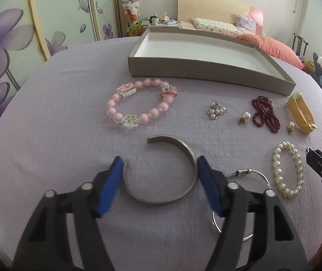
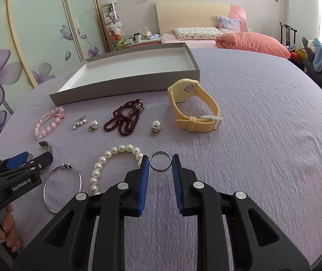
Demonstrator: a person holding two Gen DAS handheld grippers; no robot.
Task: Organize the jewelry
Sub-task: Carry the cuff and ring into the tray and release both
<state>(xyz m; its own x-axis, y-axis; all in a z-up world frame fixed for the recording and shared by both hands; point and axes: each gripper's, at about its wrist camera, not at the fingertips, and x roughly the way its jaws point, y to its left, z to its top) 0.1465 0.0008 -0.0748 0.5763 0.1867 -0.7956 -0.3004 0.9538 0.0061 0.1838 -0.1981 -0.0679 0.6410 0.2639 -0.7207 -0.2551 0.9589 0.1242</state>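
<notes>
Jewelry lies spread on a lilac bedspread. In the left wrist view a silver cuff bangle (image 1: 161, 201) lies flat, and my left gripper (image 1: 160, 160) has a blue pad against each of its outer sides, shut on it. In the right wrist view my right gripper (image 2: 160, 158) is shut on a small dark silver ring (image 2: 158, 170) that rests on the cloth. A shallow grey box (image 1: 206, 72) with a white inside sits farther back, with nothing in it. The left gripper (image 2: 25, 160) also shows at the left of the right wrist view, with a hand below it.
A pink bead bracelet (image 1: 116, 110), a pearl cluster (image 1: 216, 110), two pearl earrings (image 2: 93, 124) (image 2: 155, 125), a dark red bead string (image 2: 122, 117), a yellow watch (image 2: 194, 122), a pearl bracelet (image 2: 95, 171) and a thin silver hoop (image 2: 48, 180) lie around. A bed with pillows stands behind.
</notes>
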